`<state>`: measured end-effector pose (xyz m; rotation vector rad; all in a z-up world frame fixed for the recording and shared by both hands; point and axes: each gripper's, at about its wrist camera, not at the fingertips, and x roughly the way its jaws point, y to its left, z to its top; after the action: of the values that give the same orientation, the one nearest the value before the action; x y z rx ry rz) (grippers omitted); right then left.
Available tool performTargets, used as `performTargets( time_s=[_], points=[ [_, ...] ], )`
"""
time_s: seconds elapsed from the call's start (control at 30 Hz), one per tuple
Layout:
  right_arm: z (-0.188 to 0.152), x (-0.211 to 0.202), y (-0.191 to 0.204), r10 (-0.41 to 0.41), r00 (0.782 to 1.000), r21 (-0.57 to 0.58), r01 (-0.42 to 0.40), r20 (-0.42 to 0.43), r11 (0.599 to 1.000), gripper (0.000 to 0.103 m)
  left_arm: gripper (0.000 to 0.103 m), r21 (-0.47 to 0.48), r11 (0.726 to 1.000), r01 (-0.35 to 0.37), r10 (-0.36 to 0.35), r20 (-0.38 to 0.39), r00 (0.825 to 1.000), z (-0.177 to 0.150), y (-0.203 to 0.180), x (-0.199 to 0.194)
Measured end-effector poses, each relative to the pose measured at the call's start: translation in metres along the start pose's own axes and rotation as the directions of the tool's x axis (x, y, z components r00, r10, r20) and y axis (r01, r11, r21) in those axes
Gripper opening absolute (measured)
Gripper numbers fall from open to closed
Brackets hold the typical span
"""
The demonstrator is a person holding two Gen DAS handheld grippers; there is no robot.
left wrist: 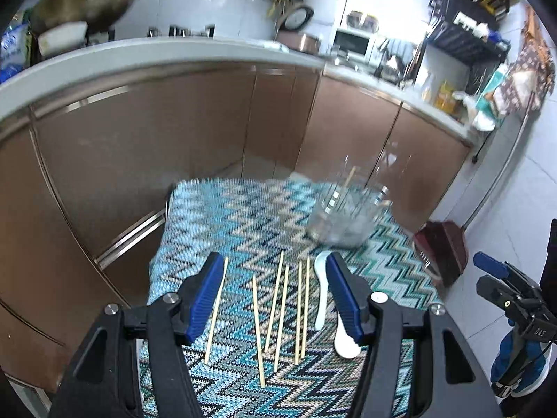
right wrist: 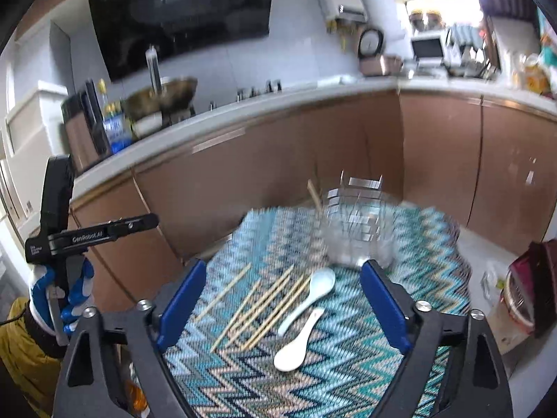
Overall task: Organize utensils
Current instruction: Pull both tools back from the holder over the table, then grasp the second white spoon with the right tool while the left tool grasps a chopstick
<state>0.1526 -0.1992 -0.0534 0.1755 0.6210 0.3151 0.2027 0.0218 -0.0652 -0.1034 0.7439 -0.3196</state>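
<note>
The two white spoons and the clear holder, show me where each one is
pale blue-white spoon (right wrist: pixel 306 299), right wrist view, on its handle.
white spoon (right wrist: pixel 290 357), right wrist view, on its bowl.
clear holder (right wrist: pixel 358 240), right wrist view, on its front wall.

Chopsticks loose on cloth: 6, counted in the left wrist view. One more chopstick stands in the holder; total 7 visible.

Spoons: 2, one pale blue, one white.

Holder: 1, clear, blurred.

Cloth: 1, zigzag pattern.
</note>
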Motion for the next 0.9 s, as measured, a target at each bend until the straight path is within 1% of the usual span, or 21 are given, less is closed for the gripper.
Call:
performTargets(
  time_s=[0.03,0.17,0.23,0.33,0.4,0.43,0.5,0.53,0.6,0.63,0.7,0.73,0.83,0.9],
  points=[
    [-0.003,0.011,-0.003,0.004,0.999,0.003,-0.004,-0.034,1.000,0.082,0.058,-0.002,1.000,0.003,-0.003,-0.016,1.000,-0.002,0.001,0.007],
    [-0.013,0.039,-0.012,0.007,0.994,0.010,-0.006,-0.112,1.000,0.080,0.058,-0.013,1.000,0.010,-0.011,-0.083,0.996,-0.007,0.005,0.041],
    [-0.015,0.051,-0.016,0.013,0.990,0.020,-0.011,-0.140,1.000,0.077,0.058,-0.016,1.000,0.011,-0.013,-0.113,0.994,-0.009,0.006,0.056],
    [-0.020,0.070,-0.025,0.025,0.982,0.040,-0.017,-0.188,0.999,0.070,0.055,-0.019,1.000,0.013,-0.016,-0.166,0.986,-0.012,0.007,0.081],
    [-0.023,0.083,-0.029,0.036,0.974,0.054,-0.024,-0.224,0.998,0.063,0.055,-0.020,1.000,0.021,-0.025,-0.213,0.977,-0.014,0.006,0.099],
    [-0.026,0.092,-0.032,0.042,0.967,0.062,-0.027,-0.251,0.998,0.062,0.053,-0.021,0.999,0.024,-0.029,-0.240,0.970,-0.015,0.006,0.109],
    [-0.030,0.106,-0.036,0.049,0.956,0.072,-0.029,-0.290,0.997,0.054,0.045,-0.023,0.999,0.031,-0.036,-0.296,0.954,-0.017,0.005,0.131],
    [-0.033,0.117,-0.039,0.060,0.945,0.083,-0.035,-0.323,0.996,0.052,0.043,-0.026,0.999,0.032,-0.039,-0.317,0.948,-0.018,0.004,0.138],
    [-0.038,0.132,-0.043,0.078,0.929,0.101,-0.044,-0.363,0.994,0.048,0.034,-0.032,0.999,0.035,-0.044,-0.371,0.928,-0.019,0.003,0.161],
    [-0.041,0.141,-0.045,0.086,0.918,0.109,-0.047,-0.388,0.993,0.047,0.033,-0.033,0.999,0.035,-0.046,-0.395,0.918,-0.020,0.003,0.171],
    [-0.046,0.156,-0.048,0.092,0.900,0.114,-0.048,-0.425,0.992,0.046,0.032,-0.029,0.999,0.028,-0.038,-0.427,0.904,-0.020,0.002,0.187],
    [-0.049,0.165,-0.050,0.097,0.890,0.118,-0.049,-0.446,0.992,0.045,0.031,-0.024,0.999,0.024,-0.032,-0.437,0.899,-0.020,0.002,0.193],
    [-0.057,0.183,-0.055,0.109,0.868,0.130,-0.051,-0.484,0.990,0.045,0.029,-0.006,1.000,0.014,-0.015,-0.468,0.884,-0.021,0.000,0.214],
    [-0.059,0.190,-0.058,0.117,0.860,0.141,-0.054,-0.497,0.989,0.044,0.027,0.003,1.000,0.011,-0.008,-0.483,0.875,-0.022,-0.001,0.225]
  ],
)
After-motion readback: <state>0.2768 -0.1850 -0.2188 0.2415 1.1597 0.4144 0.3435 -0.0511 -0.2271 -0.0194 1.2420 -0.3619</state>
